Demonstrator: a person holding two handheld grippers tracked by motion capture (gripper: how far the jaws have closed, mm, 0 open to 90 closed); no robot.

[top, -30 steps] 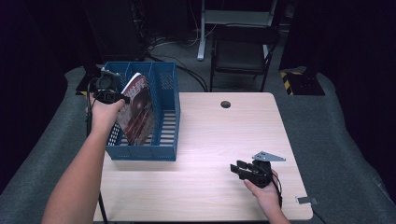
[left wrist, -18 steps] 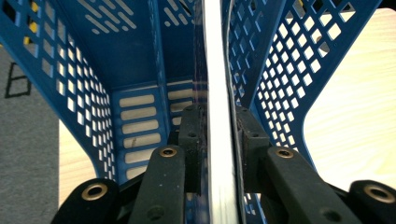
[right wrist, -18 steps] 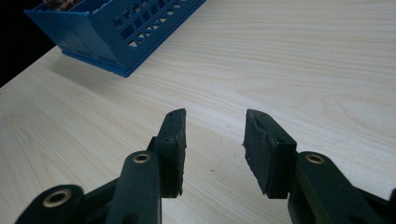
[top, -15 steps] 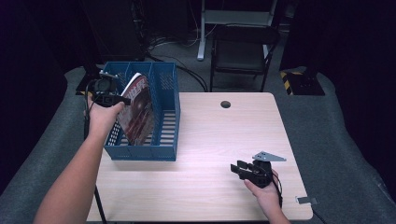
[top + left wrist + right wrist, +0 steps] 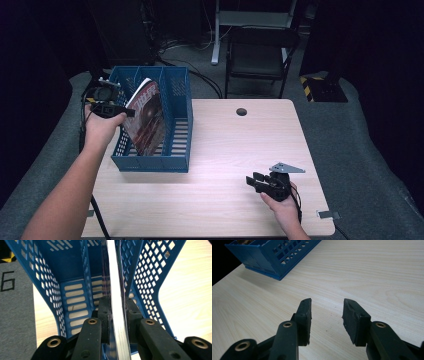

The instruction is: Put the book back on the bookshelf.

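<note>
Little had moved: left tongs [image 5: 127, 113] stayed clamped on the magazine [image 5: 146, 119], upright inside the blue rack [image 5: 150, 162] (release outstanding); right tongs [image 5: 252, 181] half-open, empty.

The left gripper [image 5: 129, 113] hovered at the table's far left edge, its jaws just closing. The right gripper [image 5: 252, 181] rested near the front edge, jaws parted.

1 blue rack [image 5: 176, 150], 1 magazine [image 5: 147, 117], 2 grippers, prob. 1 chair [image 5: 260, 52] behind.
</note>
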